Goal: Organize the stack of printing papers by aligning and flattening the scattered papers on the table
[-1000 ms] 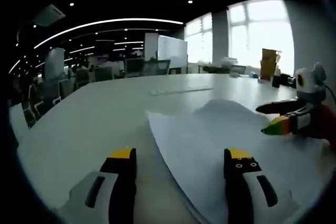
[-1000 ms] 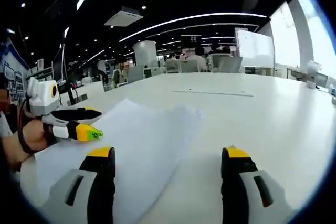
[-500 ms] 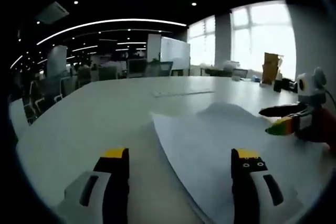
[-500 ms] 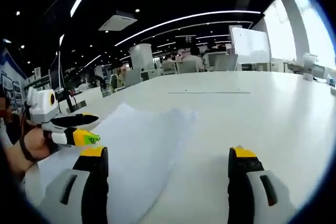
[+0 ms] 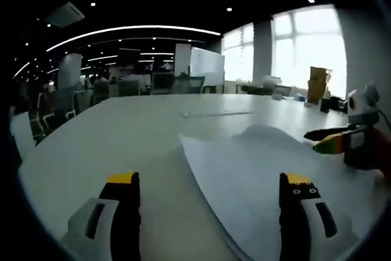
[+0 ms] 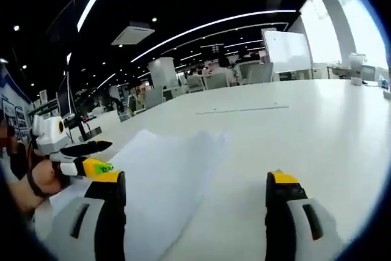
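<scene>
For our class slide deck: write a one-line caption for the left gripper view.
Left gripper, jaws open, hovers over loose printing papers on a white table; right gripper alongside.

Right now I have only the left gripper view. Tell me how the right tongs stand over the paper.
Observer: In the right gripper view the right tongs are wide open, with one jaw above the paper and the other above the bare table.
Operator: Report how my left tongs look from that side.
Observer: The left tongs sit near the paper's left edge in that view, held by a hand. The jaws are parted with nothing between them.
</scene>
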Available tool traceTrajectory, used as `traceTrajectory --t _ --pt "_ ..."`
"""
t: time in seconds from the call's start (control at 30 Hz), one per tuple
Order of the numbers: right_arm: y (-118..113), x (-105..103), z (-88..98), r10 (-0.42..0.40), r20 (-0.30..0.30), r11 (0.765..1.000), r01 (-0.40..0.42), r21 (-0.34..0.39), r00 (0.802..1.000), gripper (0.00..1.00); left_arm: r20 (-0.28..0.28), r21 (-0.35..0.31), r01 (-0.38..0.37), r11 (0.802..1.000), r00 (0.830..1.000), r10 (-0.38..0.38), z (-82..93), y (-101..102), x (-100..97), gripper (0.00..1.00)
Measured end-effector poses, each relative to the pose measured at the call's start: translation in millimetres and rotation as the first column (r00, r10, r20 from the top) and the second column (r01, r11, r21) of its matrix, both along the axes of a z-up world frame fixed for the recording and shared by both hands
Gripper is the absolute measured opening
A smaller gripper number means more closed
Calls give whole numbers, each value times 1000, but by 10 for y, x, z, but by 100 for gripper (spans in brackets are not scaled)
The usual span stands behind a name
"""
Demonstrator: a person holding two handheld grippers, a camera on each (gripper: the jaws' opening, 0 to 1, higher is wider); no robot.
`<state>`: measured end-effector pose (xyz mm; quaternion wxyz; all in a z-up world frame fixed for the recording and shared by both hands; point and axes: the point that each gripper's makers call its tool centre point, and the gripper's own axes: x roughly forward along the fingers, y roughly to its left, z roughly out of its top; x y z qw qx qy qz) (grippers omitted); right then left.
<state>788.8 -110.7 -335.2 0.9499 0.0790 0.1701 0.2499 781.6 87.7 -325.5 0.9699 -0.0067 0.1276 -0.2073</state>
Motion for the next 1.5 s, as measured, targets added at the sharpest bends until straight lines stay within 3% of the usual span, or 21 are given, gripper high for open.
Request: traceTrajectory --t 0.2,0.43,0.8,0.87,1.03,1.5 --pt "-139 -11 11 -24 -21 998 25 49 999 90 8 -32 16 999 1000 -16 35 35 -13 97" --pt "-289 -22 98 -74 -5 993 75 95 997 90 19 -80 9 997 1000 -8 88 137 -58 97" --pt "-289 -131 113 -69 3 995 69 75 998 90 38 -121 7 993 999 -2 156 278 -149 97" --pt "-327 -173 121 -81 6 994 80 72 997 90 37 -122 7 992 999 -2 157 317 -182 97" --pt "-472 -262 137 -116 12 990 114 84 993 90 68 -42 -21 999 997 23 152 447 -241 97" --pt "-621 -519 133 -110 4 990 109 86 994 90 24 -23 -15 1000 1000 15 77 633 -440 97"
